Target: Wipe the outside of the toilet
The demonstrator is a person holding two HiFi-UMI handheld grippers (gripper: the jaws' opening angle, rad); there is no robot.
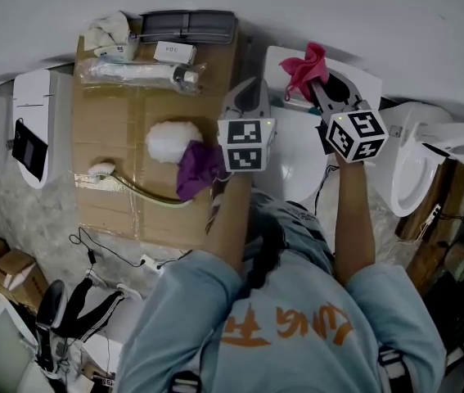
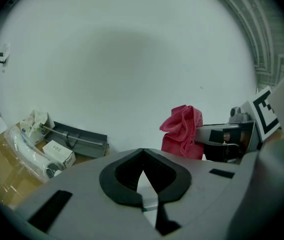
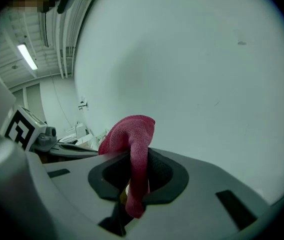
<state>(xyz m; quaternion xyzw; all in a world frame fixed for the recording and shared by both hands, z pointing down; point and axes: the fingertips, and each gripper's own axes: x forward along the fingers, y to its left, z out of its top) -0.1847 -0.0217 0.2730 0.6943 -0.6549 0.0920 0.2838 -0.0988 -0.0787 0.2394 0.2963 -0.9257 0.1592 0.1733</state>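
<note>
The white toilet (image 1: 299, 160) stands right in front of me, its tank against the white wall. My right gripper (image 1: 317, 85) hovers over the tank, shut on a crumpled red cloth (image 1: 304, 66). In the right gripper view the red cloth (image 3: 133, 143) bulges up out of the closed jaws of that gripper (image 3: 135, 170) and a strip hangs below. The left gripper (image 1: 250, 88) is held beside it to the left, jaws shut with nothing between them (image 2: 142, 156). From the left gripper view the red cloth (image 2: 182, 132) and right gripper (image 2: 202, 137) show at the right.
A cardboard sheet (image 1: 109, 137) lies left of the toilet with a white fluffy cloth (image 1: 173, 140), a purple cloth (image 1: 198, 169), a brush (image 1: 103, 170), a grey tray (image 1: 186, 24) and a small box (image 1: 174, 52). More toilets stand at right (image 1: 407, 166) and left (image 1: 33, 121).
</note>
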